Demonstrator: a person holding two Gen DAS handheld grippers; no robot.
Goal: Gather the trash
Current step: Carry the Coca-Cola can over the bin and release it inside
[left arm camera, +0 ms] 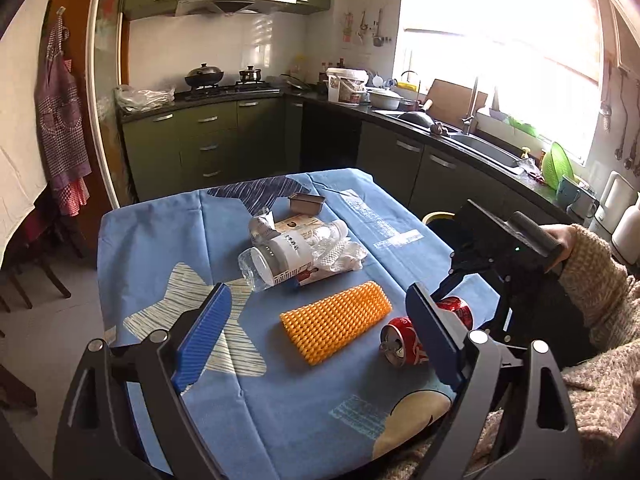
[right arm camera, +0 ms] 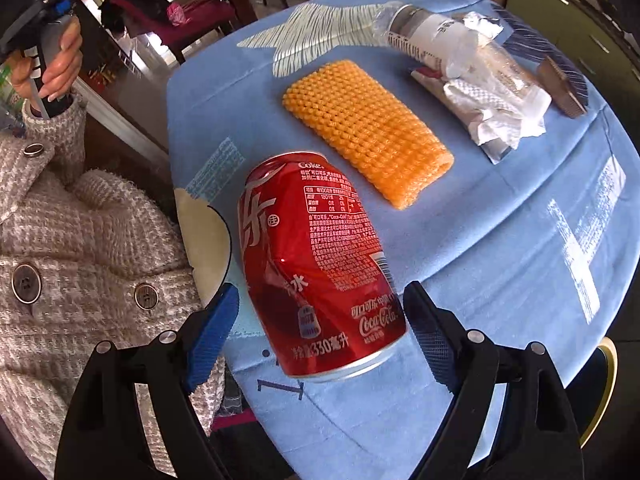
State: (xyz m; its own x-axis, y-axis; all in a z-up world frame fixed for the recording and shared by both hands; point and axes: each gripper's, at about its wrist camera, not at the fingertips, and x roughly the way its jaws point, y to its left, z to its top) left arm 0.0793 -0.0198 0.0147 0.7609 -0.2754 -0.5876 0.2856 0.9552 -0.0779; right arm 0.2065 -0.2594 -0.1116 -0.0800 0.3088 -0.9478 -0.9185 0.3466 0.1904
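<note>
A dented red cola can [right arm camera: 320,264] lies on its side on the blue tablecloth [right arm camera: 500,248]; it also shows in the left wrist view [left arm camera: 404,340]. My right gripper [right arm camera: 320,332] is open, its blue pads on either side of the can's base, not pressing it. An orange foam net sleeve [left arm camera: 336,322] lies flat mid-table, also in the right wrist view [right arm camera: 368,128]. Beyond it lie a crushed clear plastic bottle [left arm camera: 280,256], crumpled white tissue [left arm camera: 340,258] and wrappers. My left gripper [left arm camera: 320,316] is open and empty above the table's near edge.
A small brown box [left arm camera: 306,204] sits at the table's far side. Kitchen cabinets, a stove and a sink [left arm camera: 480,148] line the walls behind. A yellow-rimmed bin [right arm camera: 604,392] shows below the table's right edge. The person's coat [right arm camera: 80,240] is at the table's near side.
</note>
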